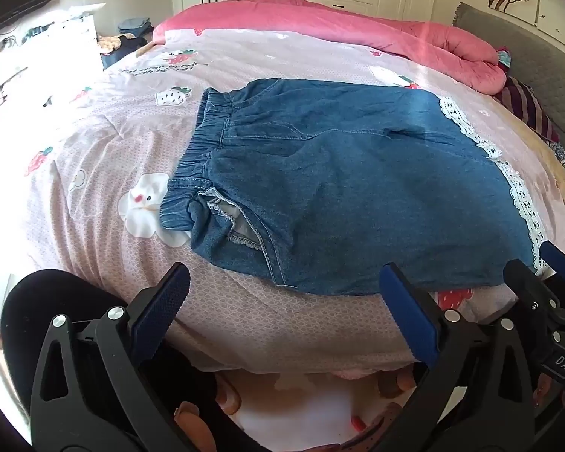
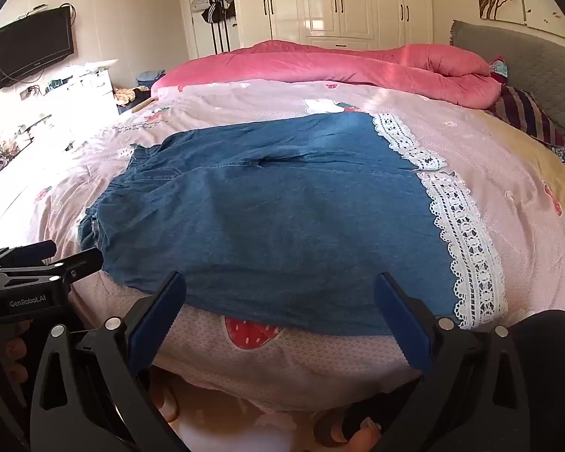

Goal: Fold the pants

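Pants: blue denim pants (image 1: 358, 188) lie flat on the bed (image 1: 94, 143), spread across the pink strawberry-print cover, waistband to the left, cuffs to the right.
Waistband: the elastic waistband (image 1: 203, 143) is gathered and bunched, its near corner turned over so the grey lining shows.
Cuffs: white lace trim (image 2: 459, 226) runs along both leg ends — 2 bands, 1 per leg.
Left gripper: left gripper (image 1: 282, 309) hangs over the near edge of the bed, jaws spread wide, nothing between them; the pants' near hem sits just beyond its tips.
Right gripper: right gripper (image 2: 278, 312) likewise gaping, empty — its tips hover above the near hem, not pinching the cloth.
Background: a pink quilt (image 2: 339, 67) is heaped at the far side of the bed, white wardrobes (image 2: 339, 0) behind.
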The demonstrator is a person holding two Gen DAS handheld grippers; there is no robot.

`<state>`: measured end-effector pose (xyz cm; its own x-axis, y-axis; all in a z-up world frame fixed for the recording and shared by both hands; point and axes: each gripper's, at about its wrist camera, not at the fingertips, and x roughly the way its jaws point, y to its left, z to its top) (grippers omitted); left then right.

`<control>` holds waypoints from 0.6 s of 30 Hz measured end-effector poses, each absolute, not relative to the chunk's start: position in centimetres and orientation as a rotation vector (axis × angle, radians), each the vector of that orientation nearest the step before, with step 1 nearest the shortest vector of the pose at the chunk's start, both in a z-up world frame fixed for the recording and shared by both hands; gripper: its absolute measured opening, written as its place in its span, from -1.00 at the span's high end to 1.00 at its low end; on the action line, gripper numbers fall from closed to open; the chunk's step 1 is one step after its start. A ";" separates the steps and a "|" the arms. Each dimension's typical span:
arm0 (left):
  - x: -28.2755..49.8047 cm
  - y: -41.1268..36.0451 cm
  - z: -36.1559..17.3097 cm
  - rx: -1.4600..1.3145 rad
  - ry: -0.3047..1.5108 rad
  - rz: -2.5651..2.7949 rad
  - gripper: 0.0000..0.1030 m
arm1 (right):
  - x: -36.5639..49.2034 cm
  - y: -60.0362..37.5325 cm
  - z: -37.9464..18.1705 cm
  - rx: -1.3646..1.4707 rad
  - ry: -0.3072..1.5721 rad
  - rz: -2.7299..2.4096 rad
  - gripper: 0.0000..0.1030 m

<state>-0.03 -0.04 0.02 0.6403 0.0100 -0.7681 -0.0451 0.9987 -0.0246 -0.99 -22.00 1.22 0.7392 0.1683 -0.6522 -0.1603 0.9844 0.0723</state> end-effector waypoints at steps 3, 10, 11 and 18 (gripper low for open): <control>-0.1 -0.1 0.1 -0.042 0.873 0.032 -0.84 | -0.9 -22.0 1.2 0.008 0.717 0.176 -0.92; 0.1 -0.2 0.1 -0.038 0.874 0.025 -0.84 | -1.1 -22.0 1.1 -0.004 0.707 0.175 -0.92; 0.1 -0.3 0.0 -0.038 0.873 0.026 -0.84 | -1.1 -21.7 1.3 -0.008 0.708 0.170 -0.92; -0.1 -0.1 0.2 -0.042 0.869 0.023 -0.84 | -1.1 -21.8 1.2 -0.010 0.708 0.173 -0.92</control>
<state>-0.12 -0.15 0.22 0.6450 0.0029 -0.7641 -0.0375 0.9989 -0.0279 -1.10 -21.84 1.21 0.7460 0.1545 -0.6478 -0.1610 0.9857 0.0497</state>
